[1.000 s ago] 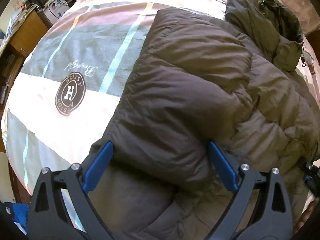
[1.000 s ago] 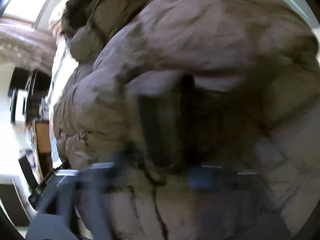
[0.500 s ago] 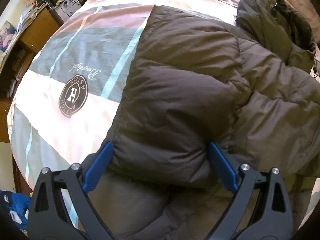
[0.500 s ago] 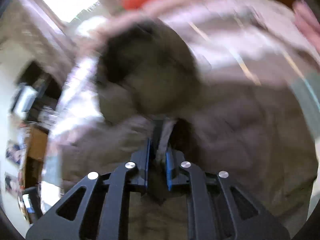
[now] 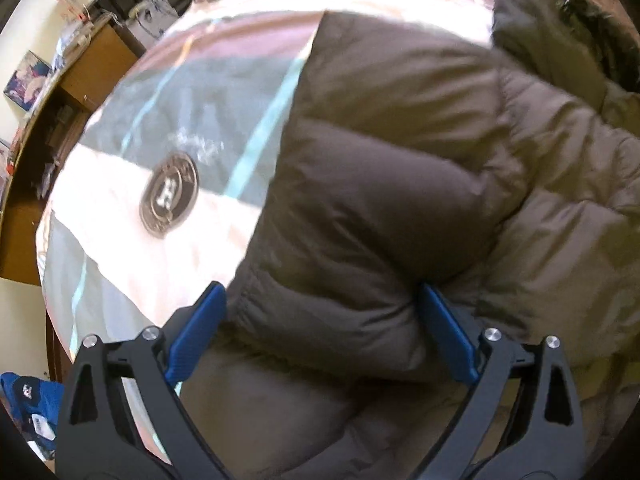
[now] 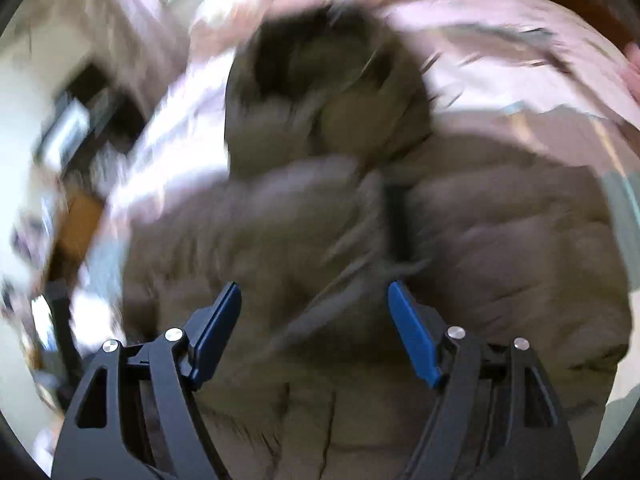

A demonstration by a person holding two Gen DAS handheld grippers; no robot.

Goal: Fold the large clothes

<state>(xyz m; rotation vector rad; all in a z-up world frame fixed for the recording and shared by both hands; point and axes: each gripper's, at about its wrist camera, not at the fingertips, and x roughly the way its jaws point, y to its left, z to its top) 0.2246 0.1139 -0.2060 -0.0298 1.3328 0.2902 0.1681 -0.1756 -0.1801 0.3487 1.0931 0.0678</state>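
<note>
Left, jacket (image 5: 380, 208) edge on bedspread (image 5: 180, 264).

Bright daylight; right view motion-blurred, fisheye edges.

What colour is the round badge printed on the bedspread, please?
Dark brown badge, clearest in the left wrist view.

A bed covered by a pink, grey and white striped quilt (image 5: 120, 216) with a round dark emblem (image 5: 169, 199) filled the left wrist view. At ten o'clock stood a brown wooden desk (image 5: 94, 68) against a cream wall (image 5: 32, 12), daylight falling across the bedding.
</note>
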